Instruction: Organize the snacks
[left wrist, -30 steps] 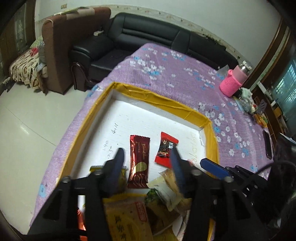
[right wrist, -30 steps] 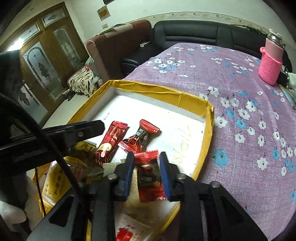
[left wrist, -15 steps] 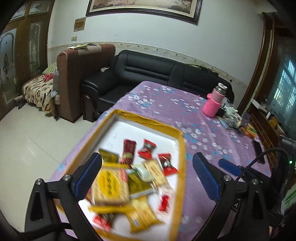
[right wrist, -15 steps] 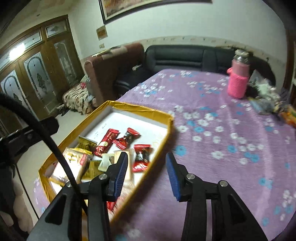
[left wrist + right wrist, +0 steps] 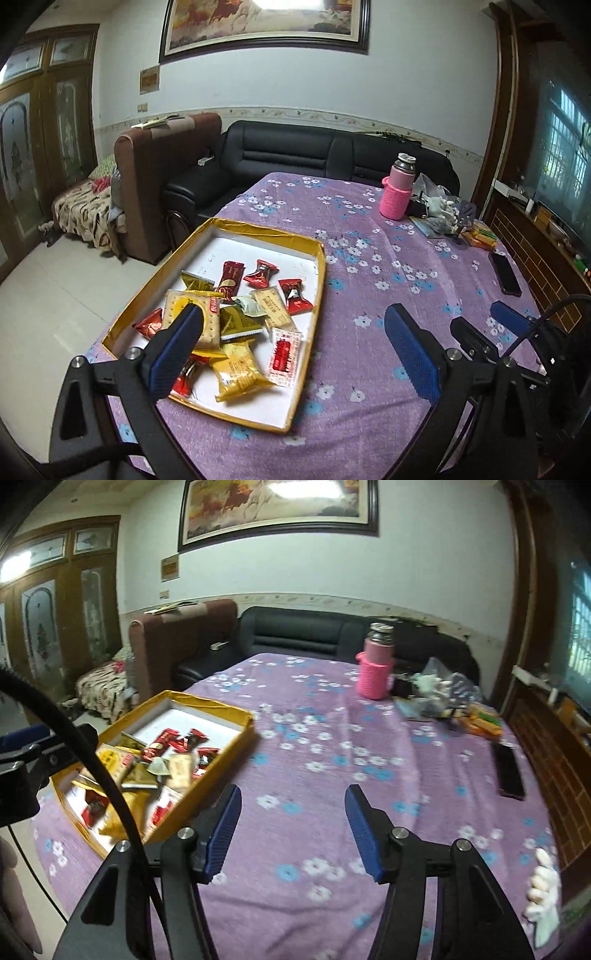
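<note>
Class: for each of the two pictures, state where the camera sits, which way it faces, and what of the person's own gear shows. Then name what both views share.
Left wrist: on the left tool, looking down over the snack tray; its open fingers show.
Right wrist: on the right tool, facing the purple tablecloth; open fingers, cable.
Shared: tray, pink bottle, black sofa.

The room is moderately lit from overhead: a ceiling lamp throws a white glare patch on the framed painting (image 5: pixel 264 26) at 12 o'clock in both views. Cooler daylight enters through the window (image 5: pixel 561 122) at 3 o'clock. The left wrist picture is fairly sharp. The right wrist picture is softer, perhaps from motion; the snack wrappers (image 5: pixel 170 760) at 9 o'clock smear. Fisheye bending curves the door frames, and the corners fall to black.
</note>
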Demonstrator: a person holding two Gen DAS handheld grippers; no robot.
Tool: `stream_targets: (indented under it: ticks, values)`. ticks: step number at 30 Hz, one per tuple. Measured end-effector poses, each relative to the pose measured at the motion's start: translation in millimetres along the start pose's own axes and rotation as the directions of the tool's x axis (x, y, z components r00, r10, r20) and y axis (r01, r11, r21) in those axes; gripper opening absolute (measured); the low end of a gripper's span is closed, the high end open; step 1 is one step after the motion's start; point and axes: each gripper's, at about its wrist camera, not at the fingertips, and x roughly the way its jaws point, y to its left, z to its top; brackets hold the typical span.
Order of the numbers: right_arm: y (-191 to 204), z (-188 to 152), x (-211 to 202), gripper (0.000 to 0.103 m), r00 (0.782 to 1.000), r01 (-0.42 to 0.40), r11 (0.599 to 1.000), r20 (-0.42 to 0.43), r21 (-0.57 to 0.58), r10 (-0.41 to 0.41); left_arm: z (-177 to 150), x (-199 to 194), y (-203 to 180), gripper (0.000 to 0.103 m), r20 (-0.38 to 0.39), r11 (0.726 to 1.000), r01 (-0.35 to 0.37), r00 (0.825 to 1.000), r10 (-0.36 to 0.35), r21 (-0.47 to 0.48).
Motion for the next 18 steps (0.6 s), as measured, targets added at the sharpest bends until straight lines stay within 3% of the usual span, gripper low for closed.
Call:
stream_targets:
  ticks: [7,18]
  values:
    - [-2.8,-12.0,-17.9,0.065,0.997,0.063,0.998,0.037,-0.032,-0.062,-5.3,-10.4,-13.8,0.098,0.001,1.0,-0.01,1.0,0.01,0.028]
    - [-0.1,-19.8,-18.8,0.067,0.998,0.07,0.997,0.0,-0.036,-0.07,-18.7,-7.4,-8.9,0.099,-0.043,1.0,-0.013,0.999,0.014,0.012]
